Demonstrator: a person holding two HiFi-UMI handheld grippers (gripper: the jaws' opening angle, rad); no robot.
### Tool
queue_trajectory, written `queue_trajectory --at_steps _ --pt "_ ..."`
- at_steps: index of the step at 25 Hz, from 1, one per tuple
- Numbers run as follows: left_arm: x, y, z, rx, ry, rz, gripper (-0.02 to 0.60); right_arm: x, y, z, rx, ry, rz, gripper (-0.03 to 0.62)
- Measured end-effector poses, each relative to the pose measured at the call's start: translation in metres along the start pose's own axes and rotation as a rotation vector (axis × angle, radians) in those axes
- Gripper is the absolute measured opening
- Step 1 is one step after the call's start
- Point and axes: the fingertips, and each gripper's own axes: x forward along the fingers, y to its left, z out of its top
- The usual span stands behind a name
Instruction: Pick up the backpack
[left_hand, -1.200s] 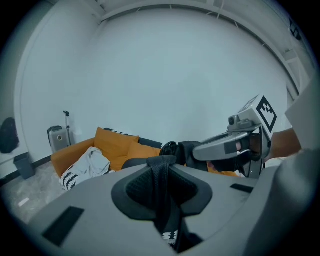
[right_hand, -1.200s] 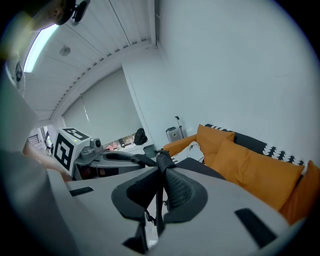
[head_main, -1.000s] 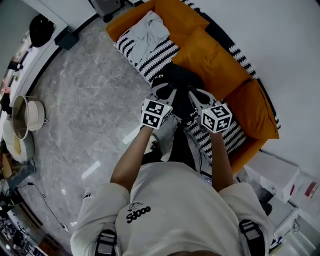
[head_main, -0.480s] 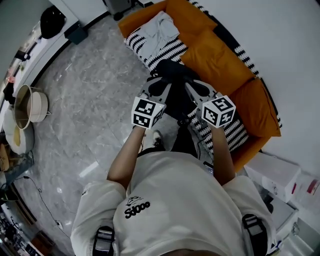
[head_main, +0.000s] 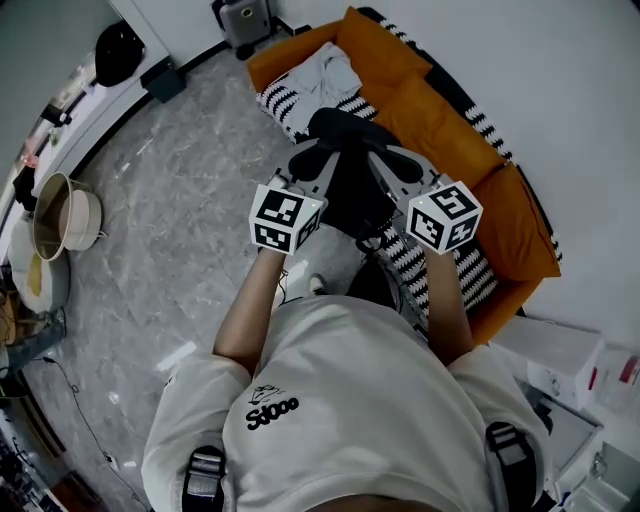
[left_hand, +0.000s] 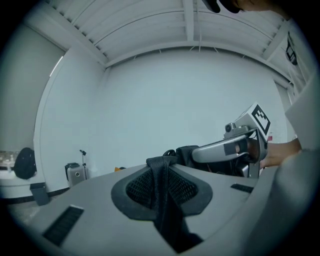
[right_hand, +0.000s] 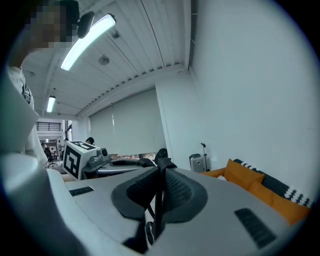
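Lounge-like room: orange sofa (head_main: 440, 120), marble floor (head_main: 170, 200), ceiling strip light (right_hand: 87, 40).

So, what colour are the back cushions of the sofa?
The back cushions are orange; the head view shows them best.

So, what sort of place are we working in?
Probably a living room or lounge: a long orange fabric sofa with black-and-white striped throws, polished grey marble-look floor, small grey suitcase by the wall.
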Motion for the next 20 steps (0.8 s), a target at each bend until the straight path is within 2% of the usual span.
queue_trajectory --at_steps 7,16,20 --pt "-0.025 -0.004 0.061 0.054 -0.092 0.007 0.072 -0.014 0.032 0.055 -0.13 -0.075 -0.005 0.054" --pt "-0.052 -0.006 0.109 0.084 -0.131 0.018 0.072 -0.025 0.066 0.099 -0.143 -0.124 0.025 0.054" --pt "-0.062 -0.008 0.12 0.123 -0.147 0.027 0.072 -0.027 0.077 0.108 -0.126 -0.137 0.042 0.054"
